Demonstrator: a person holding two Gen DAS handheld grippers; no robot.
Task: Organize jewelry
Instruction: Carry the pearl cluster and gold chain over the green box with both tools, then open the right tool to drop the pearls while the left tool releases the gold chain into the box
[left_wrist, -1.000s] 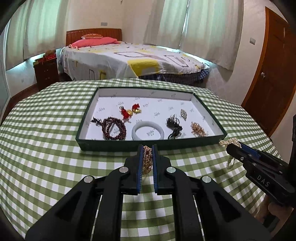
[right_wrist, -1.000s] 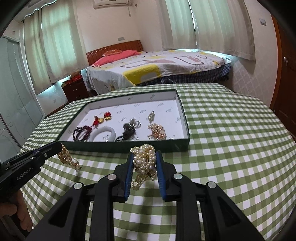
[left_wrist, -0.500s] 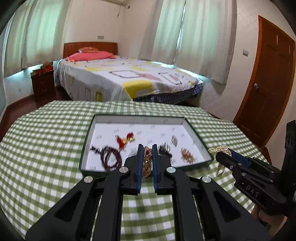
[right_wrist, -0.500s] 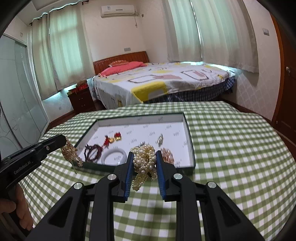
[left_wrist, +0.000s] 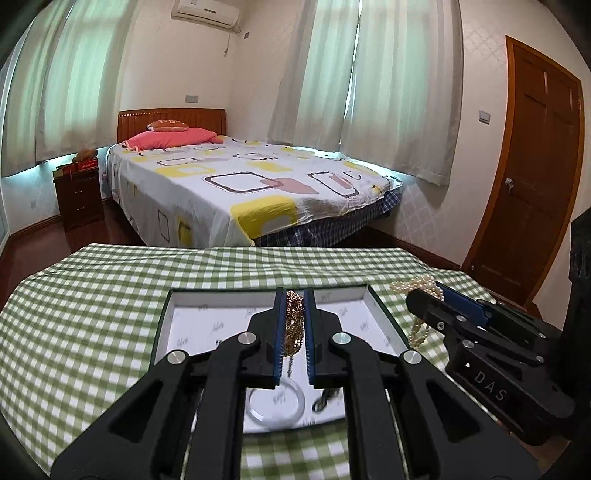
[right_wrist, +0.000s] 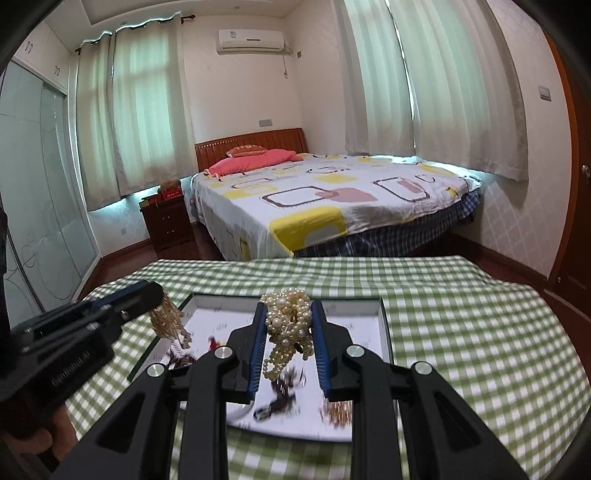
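My left gripper is shut on a gold chain that hangs between its blue pads, above the dark green jewelry tray. My right gripper is shut on a bunch of pearl strands, also above the tray. Each gripper shows in the other's view: the right one with pearls, the left one with the gold chain. In the tray lie a pale bangle, a dark piece and a small gold cluster, partly hidden by the fingers.
The tray sits on a round table with a green checked cloth. Behind it stand a bed, a wooden nightstand and a wooden door at right.
Both grippers have risen and moved forward over the tray, still holding the gold chain and the pearls. The tray now lies under the fingers instead of ahead of them.
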